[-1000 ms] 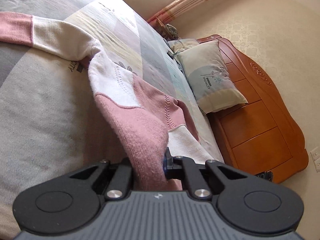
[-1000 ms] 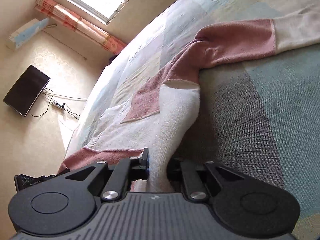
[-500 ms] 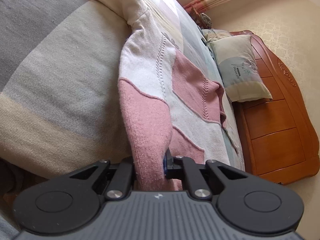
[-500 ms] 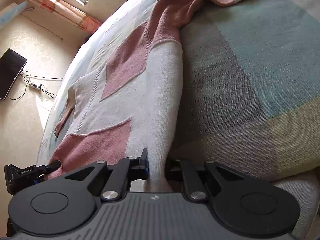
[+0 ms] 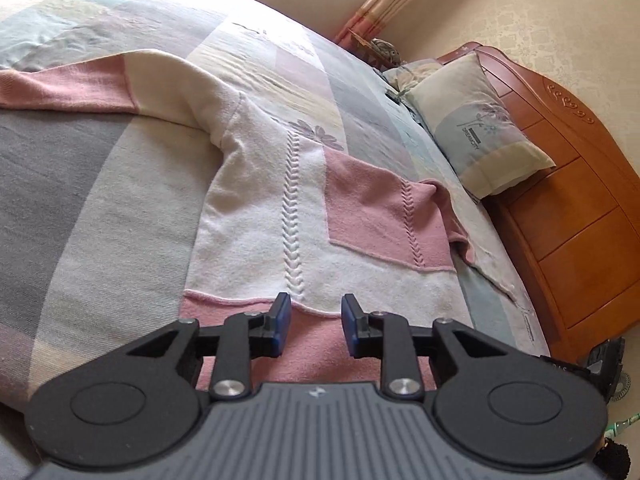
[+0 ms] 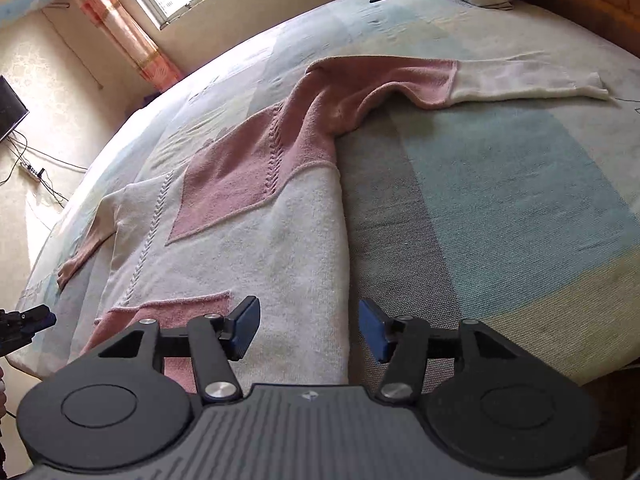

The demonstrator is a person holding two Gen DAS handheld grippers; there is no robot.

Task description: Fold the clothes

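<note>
Sweater (image 5: 304, 216): pink and cream, spread flat on bed (image 5: 80, 208), sleeves out | left gripper (image 5: 314, 328): jaws just opened, narrow gap, empty, over sweater hem | right gripper (image 6: 308, 330): jaws just opened wider, empty, over sweater's side edge | pillow (image 5: 476, 124): beyond sweater, against headboard (image 5: 580, 200)

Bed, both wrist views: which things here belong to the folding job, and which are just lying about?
Belongs to the job:
- pink and cream sweater, spread flat on the bedspread
- left hand-held gripper, jaws just opened, nothing between them
- right hand-held gripper, likewise

Just lying about:
- pillow against the wooden headboard
- dark screen and power strip by the wall
</note>
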